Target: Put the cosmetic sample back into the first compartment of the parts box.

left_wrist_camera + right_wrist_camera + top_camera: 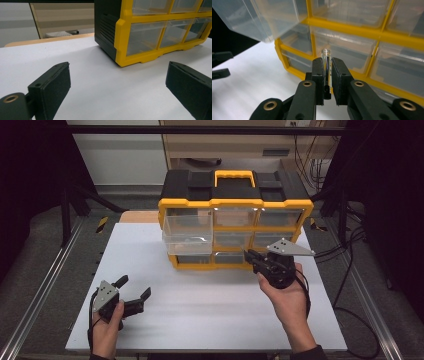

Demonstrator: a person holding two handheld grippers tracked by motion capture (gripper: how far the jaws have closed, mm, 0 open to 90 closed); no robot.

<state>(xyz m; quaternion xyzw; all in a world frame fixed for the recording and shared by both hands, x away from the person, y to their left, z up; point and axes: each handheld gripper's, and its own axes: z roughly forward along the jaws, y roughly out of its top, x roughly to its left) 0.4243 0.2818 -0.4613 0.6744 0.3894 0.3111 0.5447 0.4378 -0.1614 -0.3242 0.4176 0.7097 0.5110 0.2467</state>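
White tabletop (200, 310): our right gripper (326, 72) fingers clench a small clear plastic tube (326, 60) before the yellow-black drawer organizer (235, 200); left gripper (134, 288) fingers released, resting on the tabletop.

The right claw (327, 75) is black with brass-coloured rivets, and the small tube (326, 58) between its pads is clear with a dark line down its middle. Just beyond it, the drawer cabinet (235, 202) has a bright yellow frame, a black top and a yellow handle; its drawers are see-through and colourless, like the pulled-out drawer (187, 235) up and to the left of that claw. The left claw (134, 290) is black too, with a grey plate on top. The desk (200, 310) is plain white, unpatterned. Both sleeves are black.
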